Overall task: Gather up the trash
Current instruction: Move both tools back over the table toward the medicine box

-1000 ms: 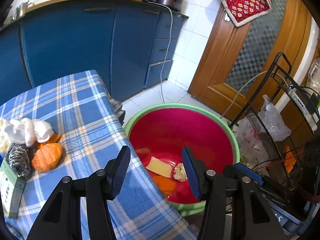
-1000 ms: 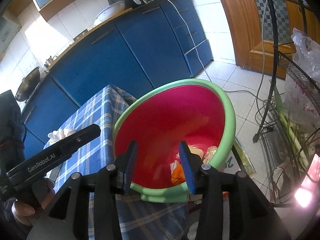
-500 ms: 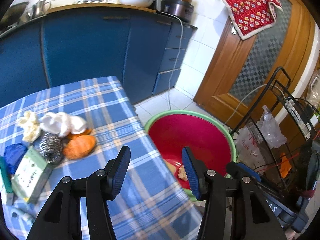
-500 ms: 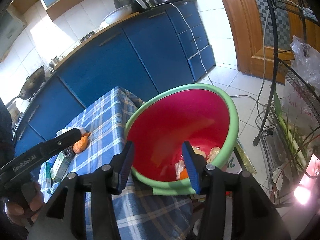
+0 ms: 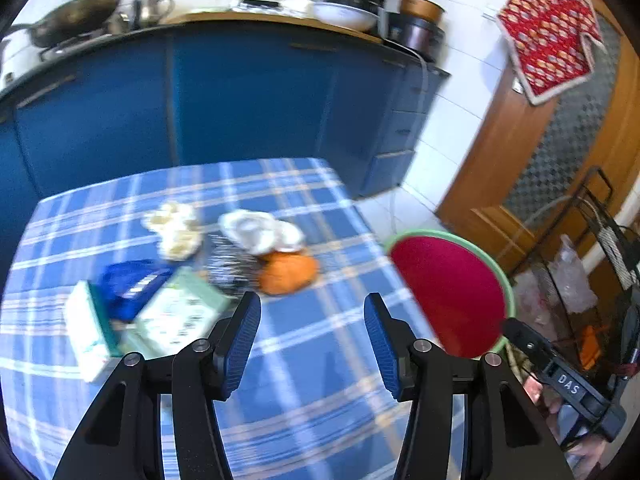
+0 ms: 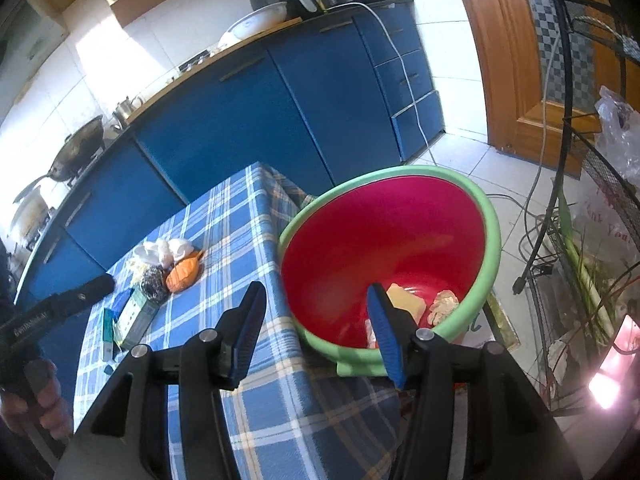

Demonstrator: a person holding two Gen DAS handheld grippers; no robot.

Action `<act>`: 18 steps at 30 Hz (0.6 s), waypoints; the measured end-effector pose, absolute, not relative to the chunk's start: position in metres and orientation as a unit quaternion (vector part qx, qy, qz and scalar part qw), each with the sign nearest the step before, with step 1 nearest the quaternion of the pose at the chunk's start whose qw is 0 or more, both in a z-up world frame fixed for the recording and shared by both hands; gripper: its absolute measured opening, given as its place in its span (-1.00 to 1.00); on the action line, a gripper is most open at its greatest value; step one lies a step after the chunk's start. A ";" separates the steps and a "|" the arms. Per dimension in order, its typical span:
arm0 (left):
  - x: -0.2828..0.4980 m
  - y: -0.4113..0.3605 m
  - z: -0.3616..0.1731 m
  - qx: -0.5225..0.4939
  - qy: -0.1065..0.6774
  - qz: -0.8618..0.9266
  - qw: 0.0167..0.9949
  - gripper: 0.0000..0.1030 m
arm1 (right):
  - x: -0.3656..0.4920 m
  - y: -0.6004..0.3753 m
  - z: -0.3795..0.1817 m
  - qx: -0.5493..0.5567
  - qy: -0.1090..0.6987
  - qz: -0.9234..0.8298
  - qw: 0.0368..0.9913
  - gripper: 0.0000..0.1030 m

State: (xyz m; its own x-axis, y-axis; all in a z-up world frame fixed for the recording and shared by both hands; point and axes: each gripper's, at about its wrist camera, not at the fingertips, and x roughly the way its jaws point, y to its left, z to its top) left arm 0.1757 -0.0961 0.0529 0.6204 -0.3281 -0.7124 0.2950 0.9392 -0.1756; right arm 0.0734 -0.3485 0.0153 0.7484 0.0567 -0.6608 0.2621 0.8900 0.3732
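A red basin with a green rim [image 6: 490,216] sat at the checked surface's [image 5: 304,364] edge to catch trash, while the left gripper [image 5: 312,344], jaws apart and empty, faced the orange wrapper [image 5: 288,274] and the right gripper [image 6: 316,332], empty, was opening over the basin.

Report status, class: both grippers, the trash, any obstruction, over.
Left gripper open, empty, above tablecloth. Right gripper opening, nothing between jaws. Trash pile on table; some in red basin. Nothing in the way.

Blue plaid tablecloth [image 5: 320,360] — bearing orange wad [image 5: 287,274], white tissue [image 5: 256,232], green boxes [image 5: 176,312].
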 end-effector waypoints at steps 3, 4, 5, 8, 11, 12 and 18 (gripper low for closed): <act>0.176 -0.076 0.056 -0.028 0.397 -0.148 0.905 0.09 | 0.076 -0.342 0.017 0.225 0.352 -0.053 0.907 0.07; 0.176 -0.068 0.056 -0.031 0.396 -0.138 0.907 0.09 | 0.077 -0.339 0.018 0.223 0.351 -0.051 0.908 0.07; 0.176 -0.061 0.055 -0.032 0.397 -0.128 0.908 0.09 | 0.079 -0.336 0.018 0.221 0.351 -0.049 0.908 0.07; 0.177 -0.042 0.051 -0.038 0.400 -0.104 0.910 0.10 | 0.085 -0.324 0.019 0.216 0.355 -0.038 0.909 0.07; 0.181 -0.024 0.040 -0.036 0.404 -0.067 0.911 0.14 | 0.091 -0.311 0.017 0.203 0.362 -0.025 0.909 0.07; 0.182 -0.019 0.036 -0.030 0.407 -0.055 0.911 0.22 | 0.093 -0.307 0.016 0.199 0.366 -0.021 0.909 0.07; 0.192 0.011 0.011 -0.054 0.428 -0.012 0.902 0.24 | 0.104 -0.286 0.003 0.189 0.387 -0.001 0.902 0.07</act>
